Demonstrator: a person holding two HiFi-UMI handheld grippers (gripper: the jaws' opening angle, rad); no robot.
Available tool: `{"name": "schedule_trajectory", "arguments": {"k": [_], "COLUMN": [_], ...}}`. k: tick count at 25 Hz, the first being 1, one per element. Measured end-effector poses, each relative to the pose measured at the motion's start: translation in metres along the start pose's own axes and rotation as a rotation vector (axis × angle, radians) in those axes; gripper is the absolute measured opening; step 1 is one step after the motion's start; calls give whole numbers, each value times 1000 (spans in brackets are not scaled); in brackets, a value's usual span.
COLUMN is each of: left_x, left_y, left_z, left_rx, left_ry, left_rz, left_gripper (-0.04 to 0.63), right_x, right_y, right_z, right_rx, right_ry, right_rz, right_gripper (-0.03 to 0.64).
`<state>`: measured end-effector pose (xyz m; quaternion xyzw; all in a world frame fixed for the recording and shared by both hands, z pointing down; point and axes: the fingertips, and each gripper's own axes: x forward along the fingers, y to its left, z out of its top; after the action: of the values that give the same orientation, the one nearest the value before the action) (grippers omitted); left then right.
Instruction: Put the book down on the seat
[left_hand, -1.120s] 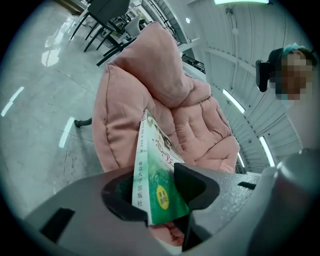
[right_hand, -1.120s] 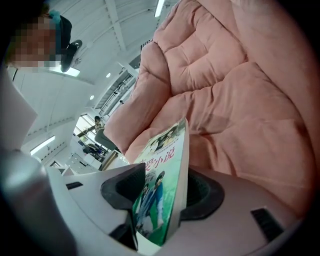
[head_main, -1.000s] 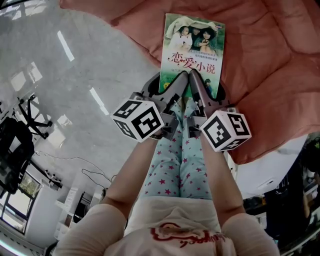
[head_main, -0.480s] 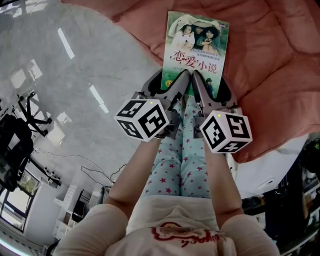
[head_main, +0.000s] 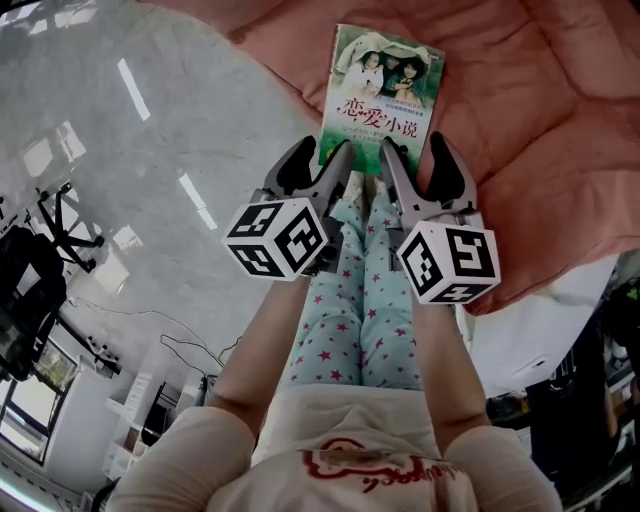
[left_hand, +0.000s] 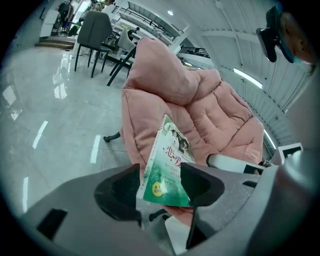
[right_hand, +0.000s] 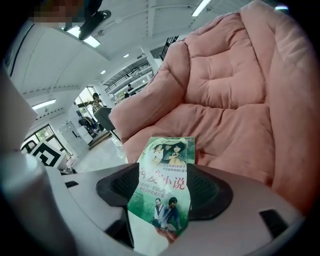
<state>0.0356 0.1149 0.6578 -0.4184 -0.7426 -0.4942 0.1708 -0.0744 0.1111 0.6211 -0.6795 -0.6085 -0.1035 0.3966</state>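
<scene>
A green paperback book (head_main: 385, 85) with people on its cover lies on the pink cushioned seat (head_main: 540, 120), its near edge toward me. My left gripper (head_main: 318, 160) straddles the book's near left corner and my right gripper (head_main: 415, 155) its near right corner. Both pairs of jaws have just been opening and now stand wide, with no pad pressing on the cover. In the left gripper view the book (left_hand: 167, 167) shows tilted between the dark pads. In the right gripper view the book (right_hand: 165, 185) lies between the spread pads, with the seat (right_hand: 230, 100) behind.
A glossy grey floor (head_main: 130, 150) lies left of the seat. The person's legs in star-patterned trousers (head_main: 355, 300) are below the grippers. A black chair (head_main: 30, 290) stands far left. More chairs and tables (left_hand: 95, 35) stand in the background.
Both grippers' jaws have spread apart off the book's near edge and drawn back a little toward the person. The book stays lying on the seat.
</scene>
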Motion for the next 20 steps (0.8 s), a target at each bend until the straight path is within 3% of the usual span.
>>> {"name": "schedule_trajectory", "arguments": {"k": [4, 9, 10, 12, 16, 20], "left_x": [-14, -34, -39, -51, -85, -119], "left_y": [-13, -61, -73, -97, -141, -185], "left_z": [8, 31, 38, 57, 94, 121], "left_rx": [36, 57, 80, 112, 177, 240], "left_ry": [-28, -81, -95, -138, -222, -256], "left_rz": [7, -74, -91, -132, -200, -266], "left_gripper": [239, 239, 239, 239, 232, 216], "right_x": [-10, -35, -41, -53, -83, -115], "right_y": [10, 34, 39, 48, 65, 83], "right_z": [12, 44, 53, 74, 111, 145], "right_rx": [-41, -79, -85, -99, -146, -218], "right_ry": [5, -42, -58, -96, -163, -201], "right_rz": [14, 74, 86, 95, 121, 140], "right_gripper": [273, 254, 236, 105, 94, 75]}}
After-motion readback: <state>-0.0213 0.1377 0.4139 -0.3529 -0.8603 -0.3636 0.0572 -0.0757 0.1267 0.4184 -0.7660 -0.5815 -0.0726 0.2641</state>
